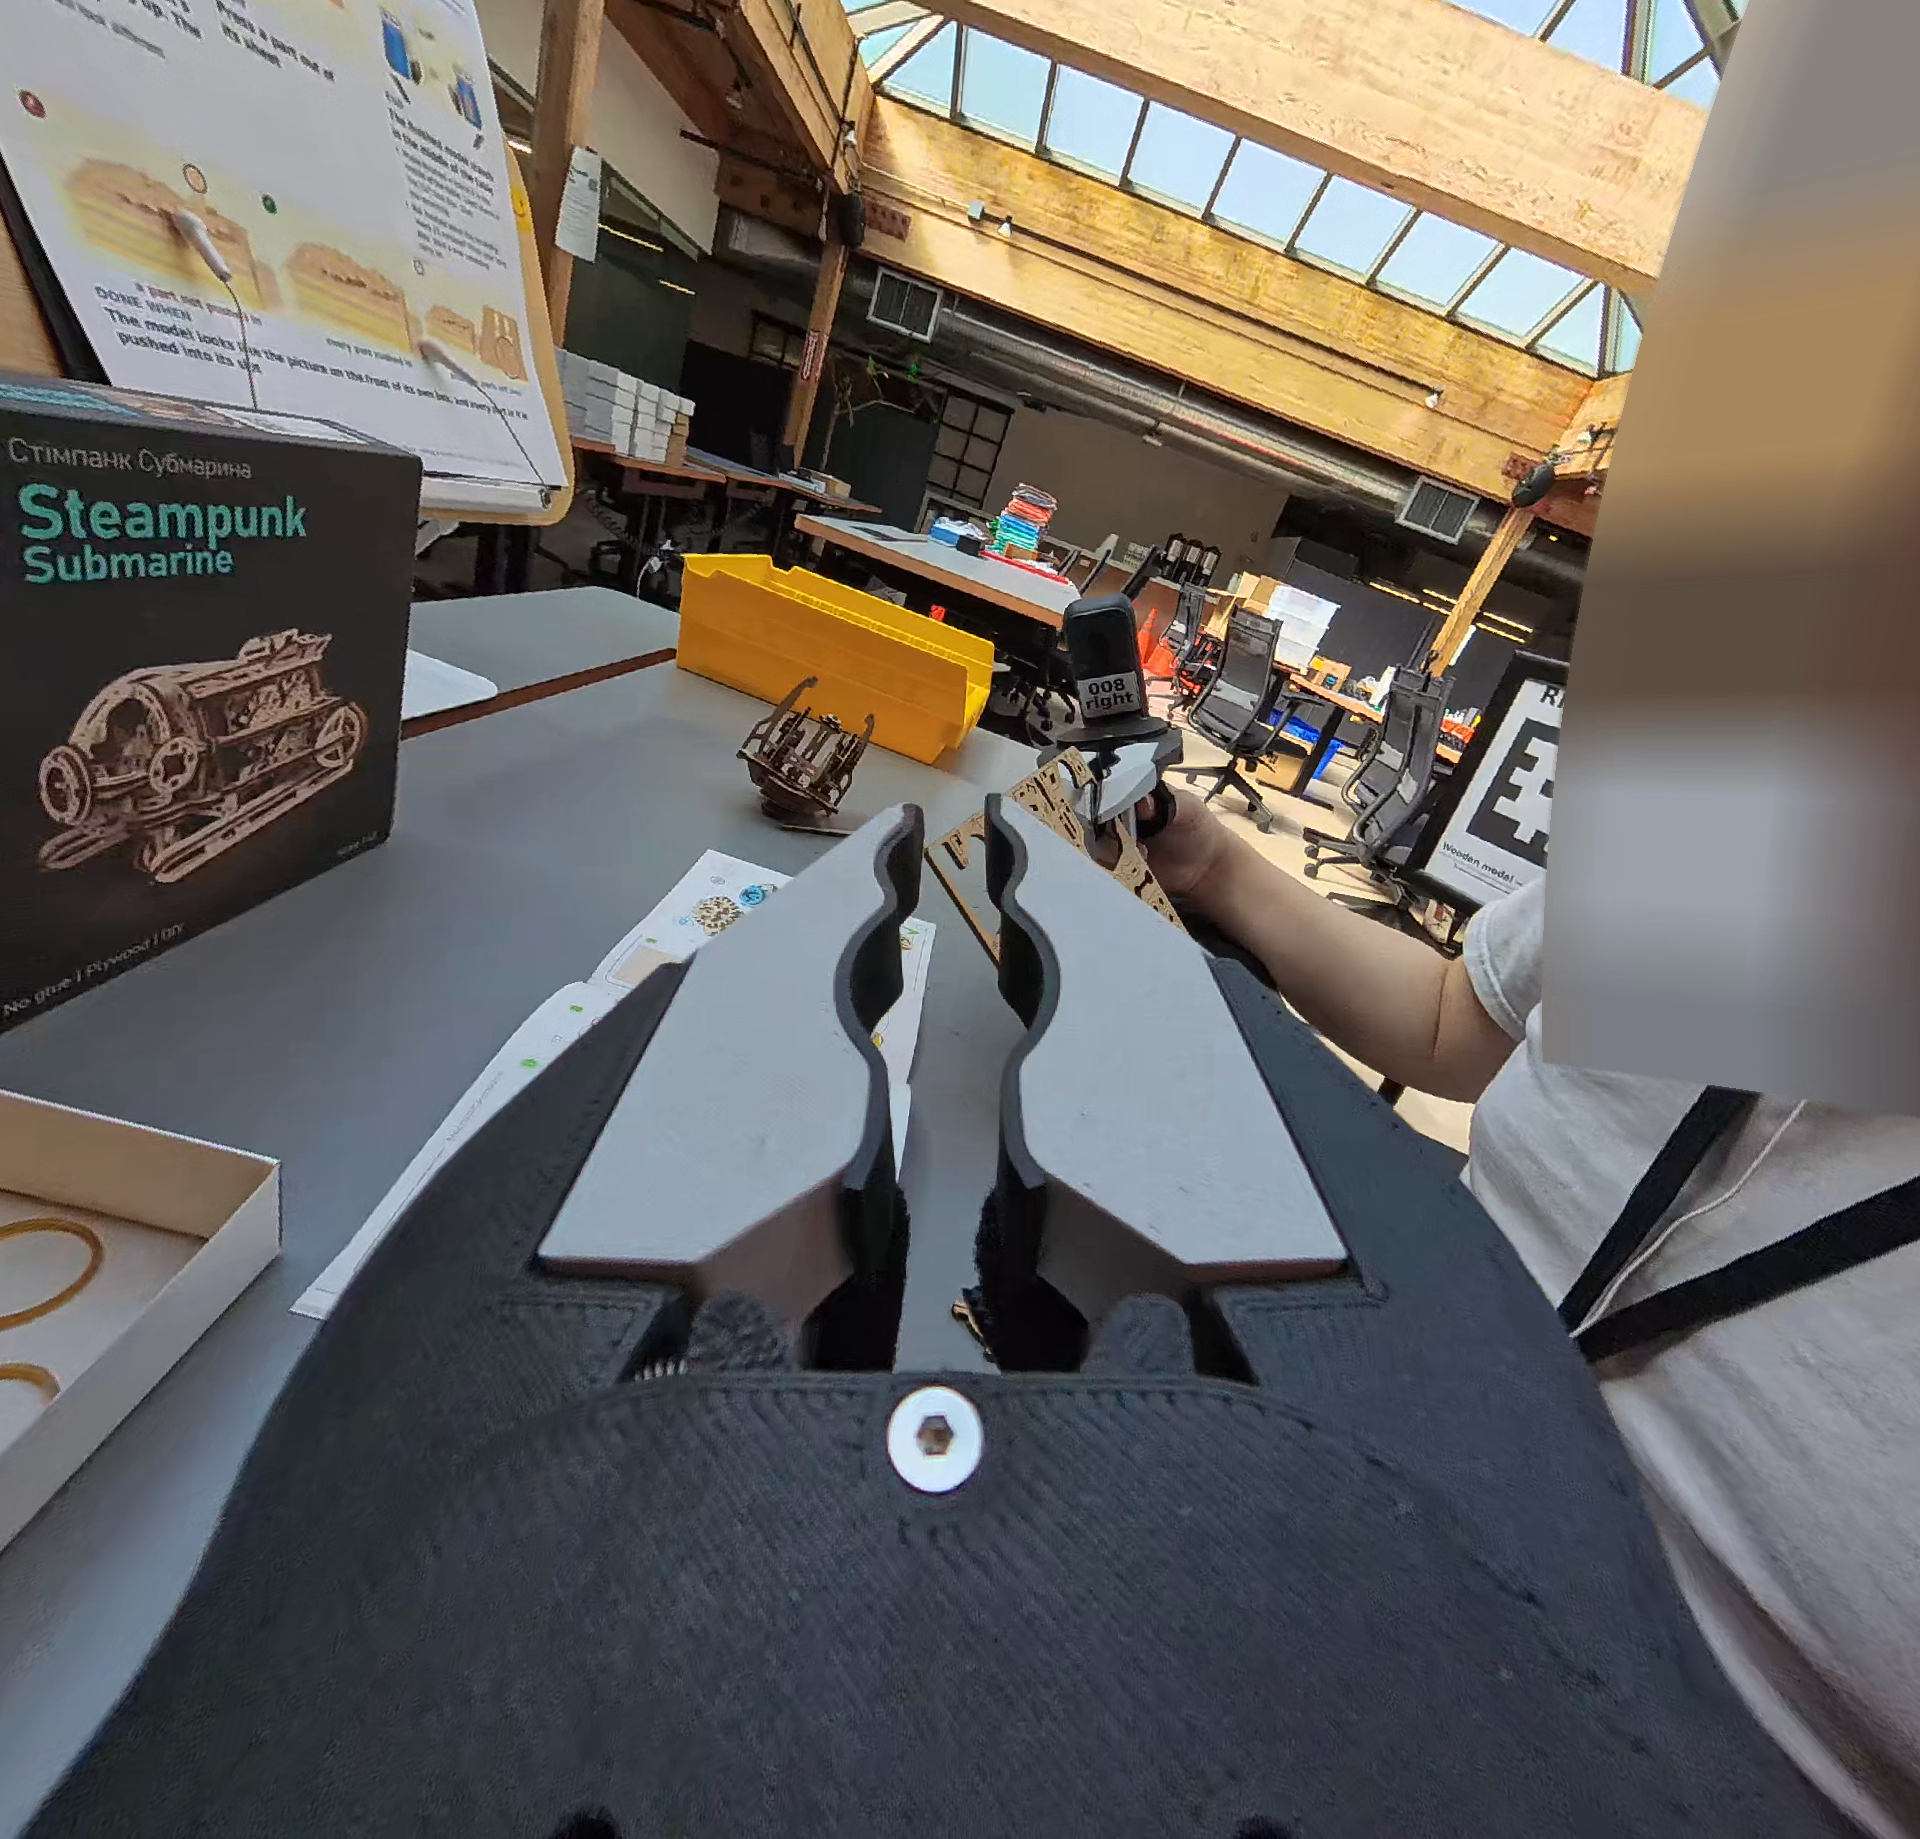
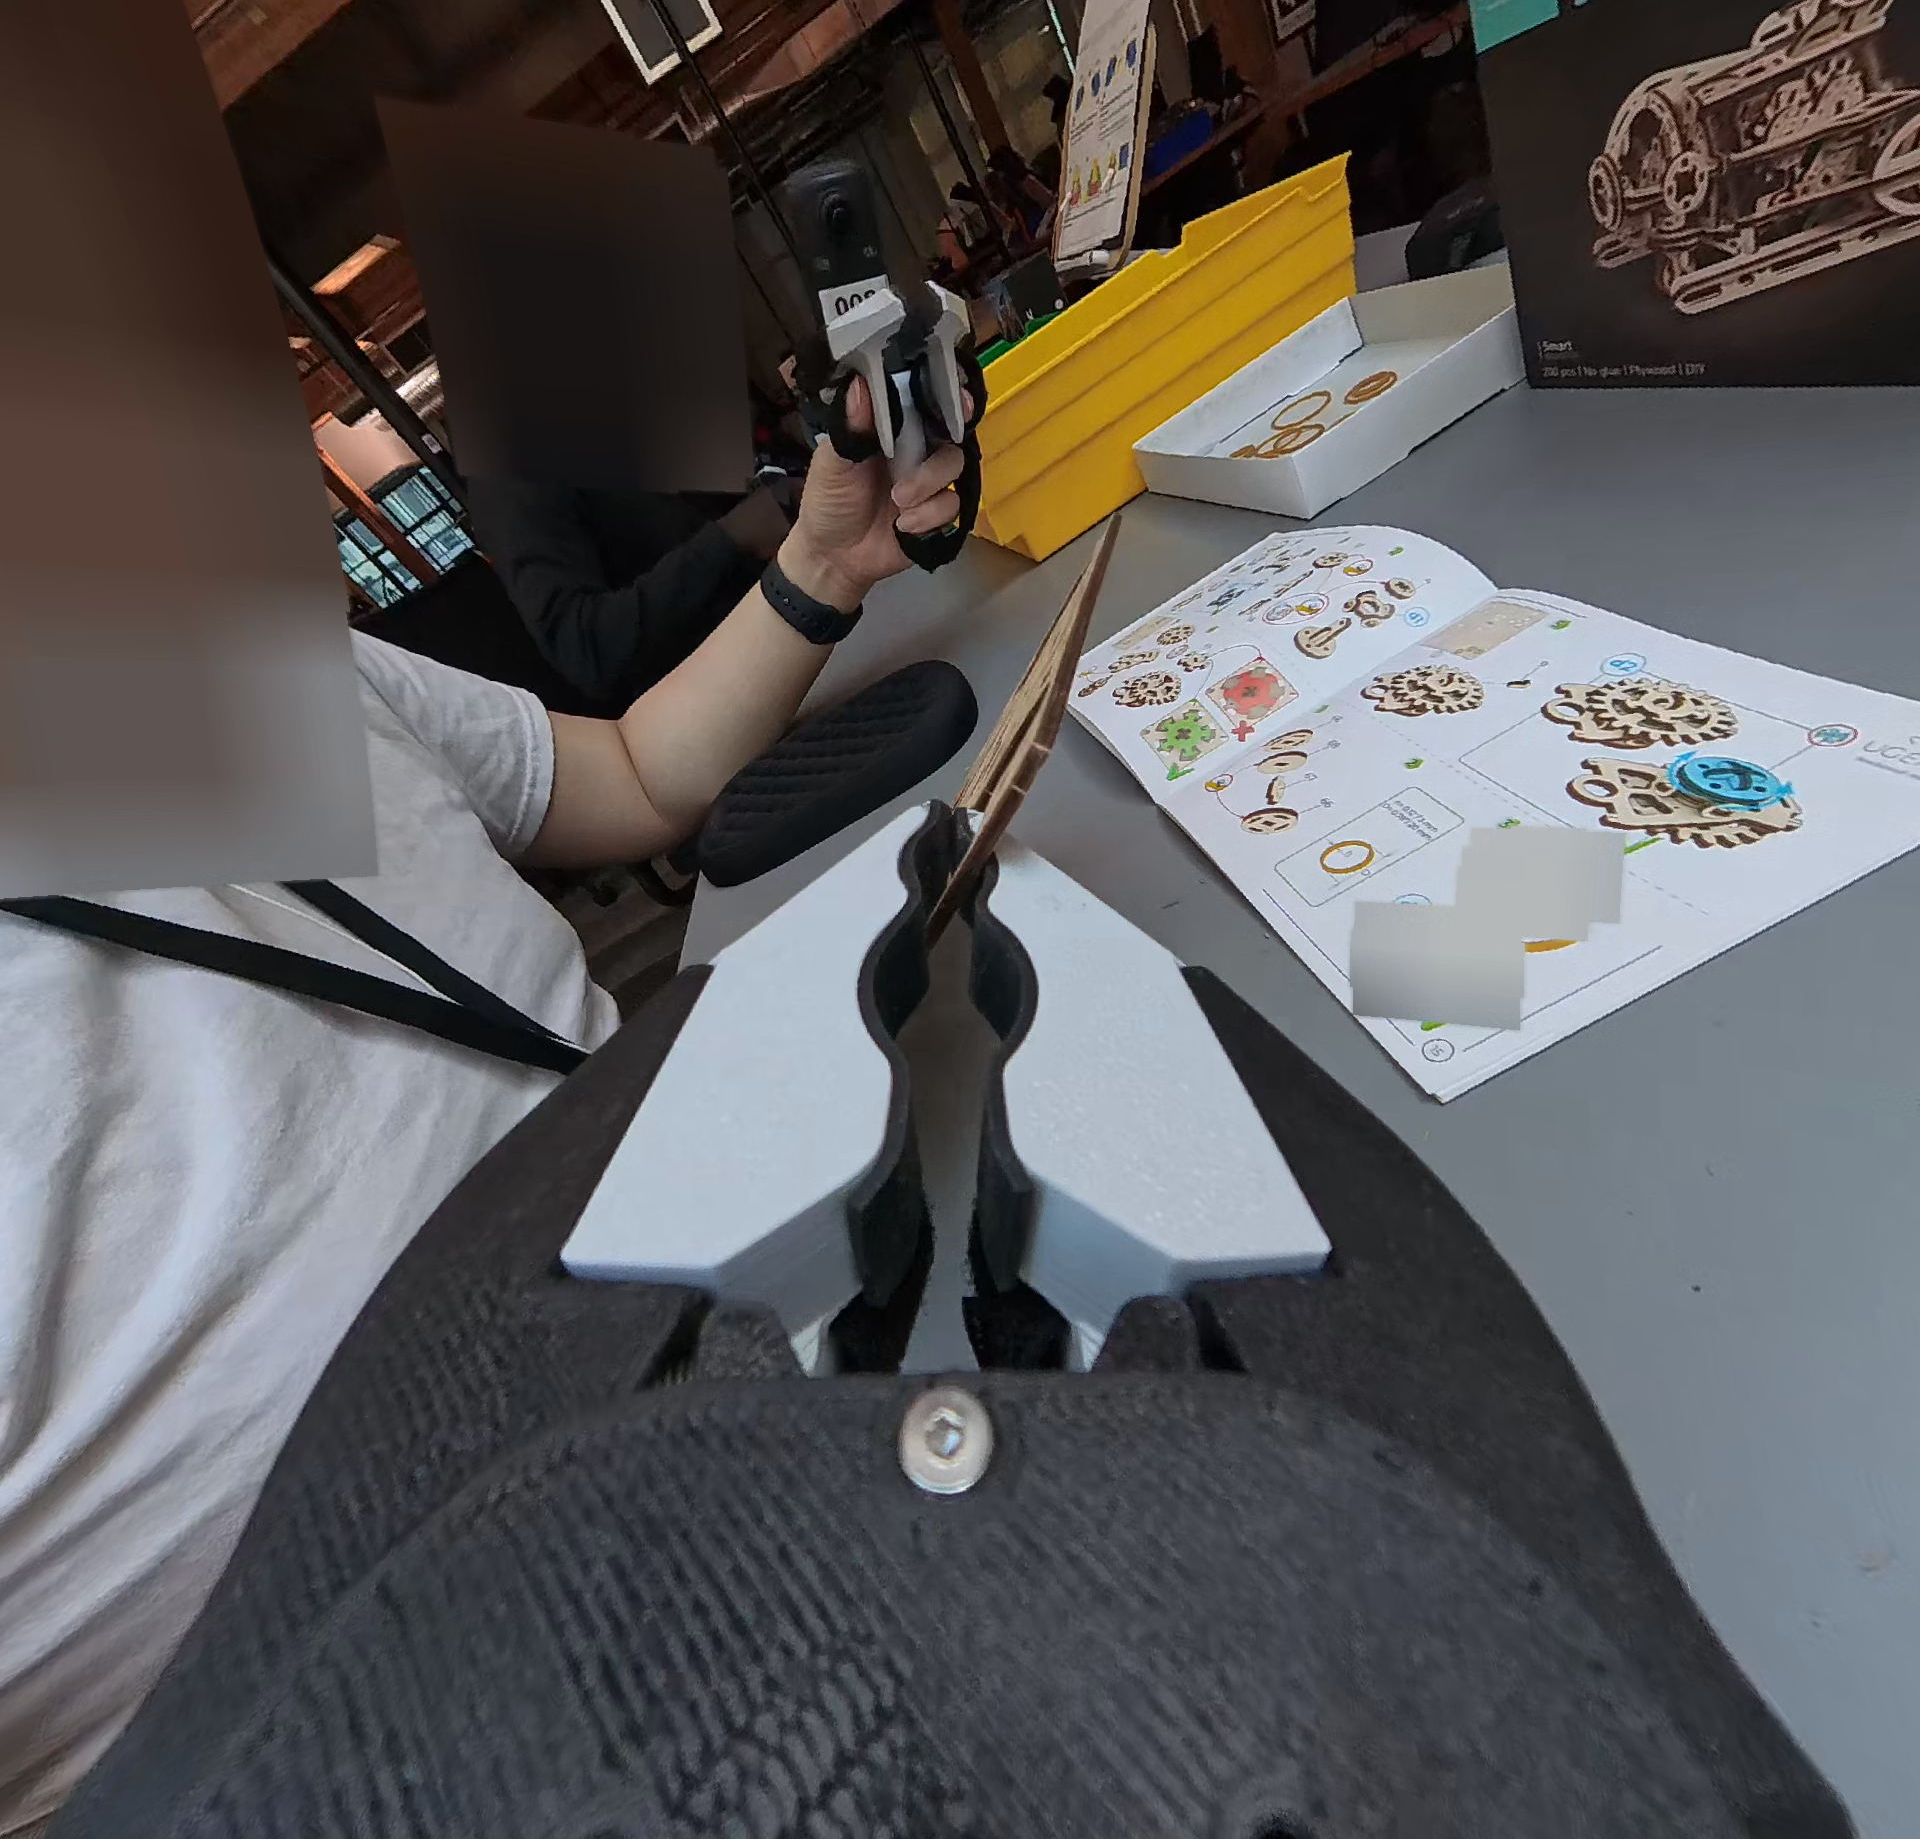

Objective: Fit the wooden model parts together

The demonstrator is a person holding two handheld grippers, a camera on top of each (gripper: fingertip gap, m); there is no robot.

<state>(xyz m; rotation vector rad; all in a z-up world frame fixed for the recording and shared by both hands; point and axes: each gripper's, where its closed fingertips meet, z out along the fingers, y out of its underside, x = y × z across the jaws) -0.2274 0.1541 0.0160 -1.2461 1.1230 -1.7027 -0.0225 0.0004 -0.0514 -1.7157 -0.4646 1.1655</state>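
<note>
1. Left wrist view: the left gripper (image 1: 954,833) is raised above the grey table (image 1: 499,854), its jaws parted by a narrow gap with nothing between them. Beyond its tips, the right gripper (image 1: 1112,781) holds a laser-cut wooden sheet (image 1: 1049,813) up in the air. A partly built wooden model (image 1: 805,763) stands on the table in front of a yellow bin (image 1: 831,646), and the dark kit box (image 1: 197,688) stands upright at the left.

2. Right wrist view: the right gripper (image 2: 961,839) has its jaws clamped on the lower edge of the wooden sheet (image 2: 1039,688), which is seen edge-on and slants up and away. The open instruction booklet (image 2: 1507,781) lies flat to the right. A white tray (image 2: 1340,407) with loose wooden rings sits beside the yellow bin (image 2: 1174,355). The left gripper (image 2: 914,418) is held aloft, well apart from the sheet.
</note>
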